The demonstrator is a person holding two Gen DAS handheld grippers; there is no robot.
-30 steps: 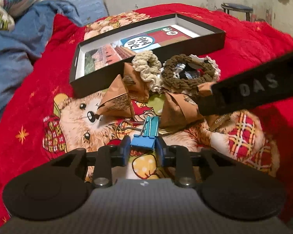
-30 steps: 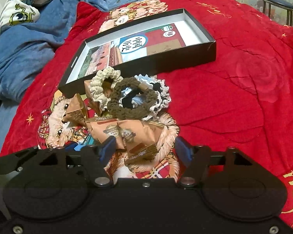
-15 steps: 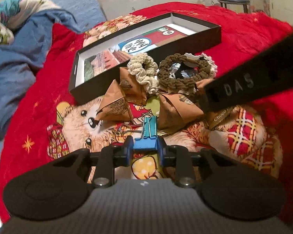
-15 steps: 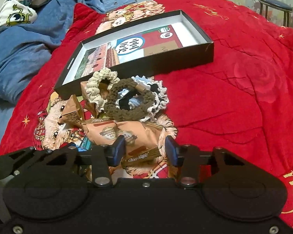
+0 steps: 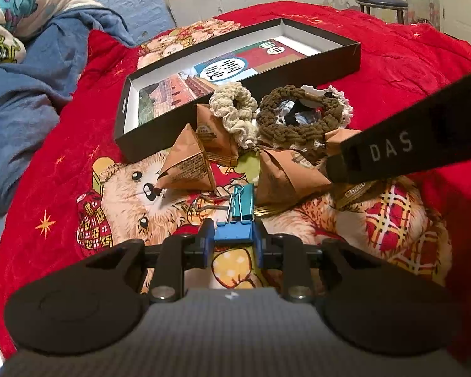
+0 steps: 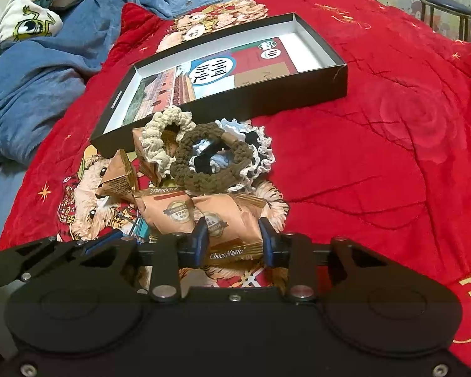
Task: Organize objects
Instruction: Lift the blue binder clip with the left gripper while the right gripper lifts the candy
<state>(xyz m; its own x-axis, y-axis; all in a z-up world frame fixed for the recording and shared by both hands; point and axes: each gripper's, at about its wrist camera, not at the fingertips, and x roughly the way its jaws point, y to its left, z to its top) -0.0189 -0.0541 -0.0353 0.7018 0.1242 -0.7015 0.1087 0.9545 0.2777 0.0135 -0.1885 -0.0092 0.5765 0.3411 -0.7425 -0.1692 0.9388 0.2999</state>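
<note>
My left gripper [image 5: 232, 240] is shut on a blue binder clip [image 5: 234, 234]; a teal binder clip [image 5: 243, 202] lies just beyond it. My right gripper [image 6: 234, 243] is shut on a brown Choco Magic snack packet [image 6: 232, 229]; the right gripper's body crosses the left wrist view [image 5: 408, 144]. More brown packets [image 5: 186, 166] lie in a pile with a cream scrunchie [image 6: 163, 135], a brown scrunchie [image 6: 210, 163] and a white lace one [image 6: 260, 154]. A black open box [image 6: 267, 94] with a printed sheet inside lies behind the pile.
Everything lies on a red bedspread [image 6: 376, 157] with a bear print [image 5: 135, 188]. Blue bedding [image 6: 40, 72] is bunched at the left. A stool [image 5: 380, 4] stands by the far wall at the right.
The right jaws have closed onto the Choco Magic packet. The left gripper holds the blue clip and has lifted slightly, with the teal clip now showing beyond it.
</note>
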